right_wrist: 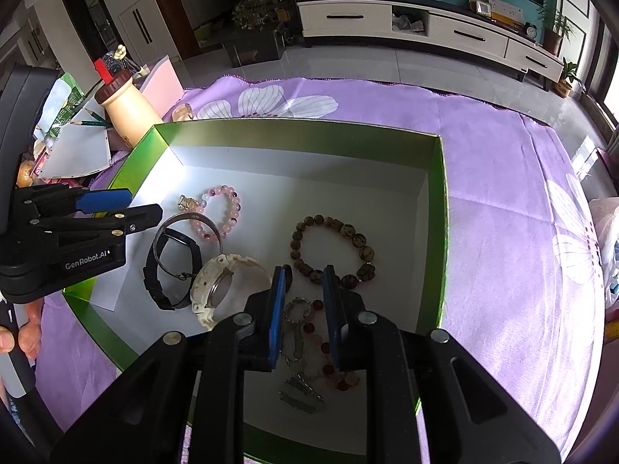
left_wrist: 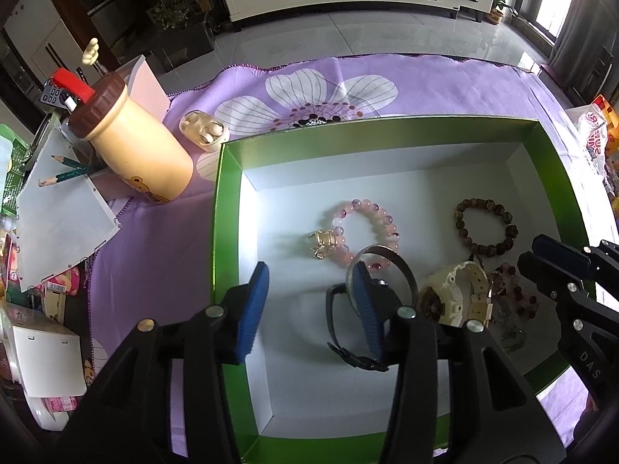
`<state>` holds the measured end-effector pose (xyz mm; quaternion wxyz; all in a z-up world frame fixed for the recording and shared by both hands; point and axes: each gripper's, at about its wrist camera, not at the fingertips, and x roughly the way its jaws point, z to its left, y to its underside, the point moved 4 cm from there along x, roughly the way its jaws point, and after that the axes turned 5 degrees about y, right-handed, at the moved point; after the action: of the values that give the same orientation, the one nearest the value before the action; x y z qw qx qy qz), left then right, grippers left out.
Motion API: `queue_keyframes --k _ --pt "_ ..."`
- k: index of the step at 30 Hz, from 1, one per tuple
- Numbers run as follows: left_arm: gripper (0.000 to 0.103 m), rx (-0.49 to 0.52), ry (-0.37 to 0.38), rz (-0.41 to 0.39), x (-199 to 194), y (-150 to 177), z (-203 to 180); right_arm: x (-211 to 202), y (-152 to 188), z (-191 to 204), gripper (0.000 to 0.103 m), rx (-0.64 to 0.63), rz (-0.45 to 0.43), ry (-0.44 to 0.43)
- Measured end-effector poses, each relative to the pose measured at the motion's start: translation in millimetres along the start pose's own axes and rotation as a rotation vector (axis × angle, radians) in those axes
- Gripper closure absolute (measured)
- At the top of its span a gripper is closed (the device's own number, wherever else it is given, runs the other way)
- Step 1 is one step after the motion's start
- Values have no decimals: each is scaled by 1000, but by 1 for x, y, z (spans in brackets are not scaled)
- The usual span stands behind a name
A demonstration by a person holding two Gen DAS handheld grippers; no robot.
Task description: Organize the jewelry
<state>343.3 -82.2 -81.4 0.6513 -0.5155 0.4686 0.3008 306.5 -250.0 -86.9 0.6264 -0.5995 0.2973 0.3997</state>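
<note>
A green box [left_wrist: 379,125] [right_wrist: 301,127] with a white floor holds the jewelry. In it lie a pink bead bracelet [left_wrist: 381,218] [right_wrist: 232,208] with a gold charm, a brown bead bracelet [left_wrist: 485,228] [right_wrist: 359,239], a silver bangle [left_wrist: 390,251] [right_wrist: 182,218], a black strap watch [left_wrist: 332,324] [right_wrist: 162,286] and a cream watch [left_wrist: 445,294] [right_wrist: 216,290]. My left gripper [left_wrist: 309,270] [right_wrist: 145,203] stands open over the floor, the bangle leaning by its right finger. My right gripper [right_wrist: 307,270] [left_wrist: 528,251] is narrowly closed on a red bead bracelet [right_wrist: 313,326] [left_wrist: 518,290] with silver pieces.
The box sits on a purple floral cloth [left_wrist: 348,85]. Left of it stand a cream bottle-shaped pen holder [left_wrist: 143,147], an earbud case [left_wrist: 203,131], and papers with pencils [left_wrist: 58,208]. A plastic bag [left_wrist: 592,131] lies at the right. Fingertips of a hand [right_wrist: 7,338] show at the lower left.
</note>
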Motion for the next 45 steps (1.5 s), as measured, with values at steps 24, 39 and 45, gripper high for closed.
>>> queue_keyframes --k 24,39,45 --pt "14 19 -17 -119 -74 18 -5 -68 5 -6 21 23 -74 60" --pt "2 9 -17 -179 -131 34 -7 -117 9 0 1 5 -85 95" --pt "2 -16 13 -171 -146 37 -8 -133 9 4 1 1 -81 116"
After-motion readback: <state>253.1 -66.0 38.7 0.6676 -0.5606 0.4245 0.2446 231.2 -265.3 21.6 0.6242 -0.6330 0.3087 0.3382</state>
